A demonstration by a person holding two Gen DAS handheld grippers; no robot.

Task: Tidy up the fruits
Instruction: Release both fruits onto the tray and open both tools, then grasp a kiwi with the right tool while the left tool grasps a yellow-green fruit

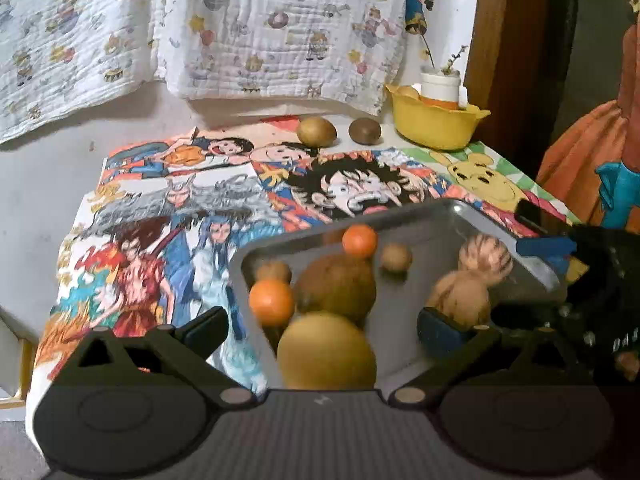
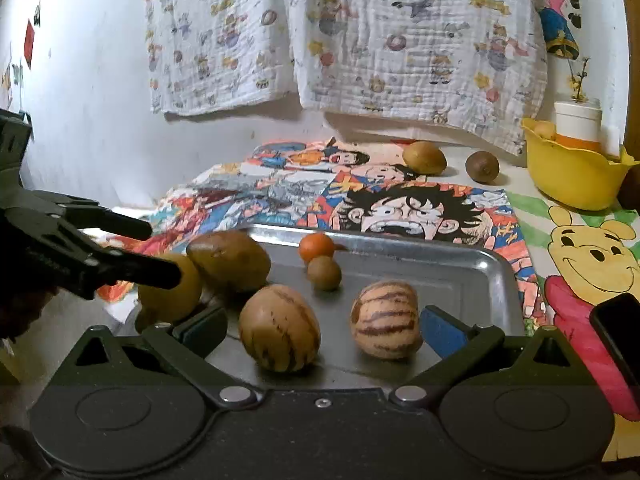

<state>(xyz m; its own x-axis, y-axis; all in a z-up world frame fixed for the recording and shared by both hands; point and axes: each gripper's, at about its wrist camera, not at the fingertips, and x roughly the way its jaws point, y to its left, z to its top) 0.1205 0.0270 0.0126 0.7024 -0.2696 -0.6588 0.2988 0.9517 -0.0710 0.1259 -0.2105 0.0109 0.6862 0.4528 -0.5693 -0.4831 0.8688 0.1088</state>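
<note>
While both of my grippers hang over the near edge of the metal tray (image 2: pixel 472 268), I log the following. Left gripper (image 1: pixel 320 332): fingers spread wide, nothing clamped, a large yellow fruit (image 1: pixel 326 350) lying between them at the tray's near edge. Right gripper (image 2: pixel 320 326): fingers likewise wide apart and holding nothing, two striped melons (image 2: pixel 280 328) (image 2: pixel 386 320) sitting in the gap on the tray's near part. Tray contents, further: one brown oval fruit (image 2: pixel 230 260) by the left edge, touching the yellow fruit; one small orange (image 2: pixel 316 246) at the far edge with a small brown fruit (image 2: pixel 324 272) just in front of it; a second small orange (image 1: pixel 272 302) showing only in the left view, just beside the brown oval. Off the tray, near the far edge of the table (image 2: pixel 516 178): two kiwis (image 2: pixel 424 158) (image 2: pixel 482 166) side by side but apart. Far right corner: a yellow bowl (image 2: pixel 572 176) holding a white cup (image 2: pixel 578 124). Cartoon posters (image 2: pixel 404 204) cover the table under the tray; a printed cloth (image 2: pixel 360 40) hangs on the wall behind.
</note>
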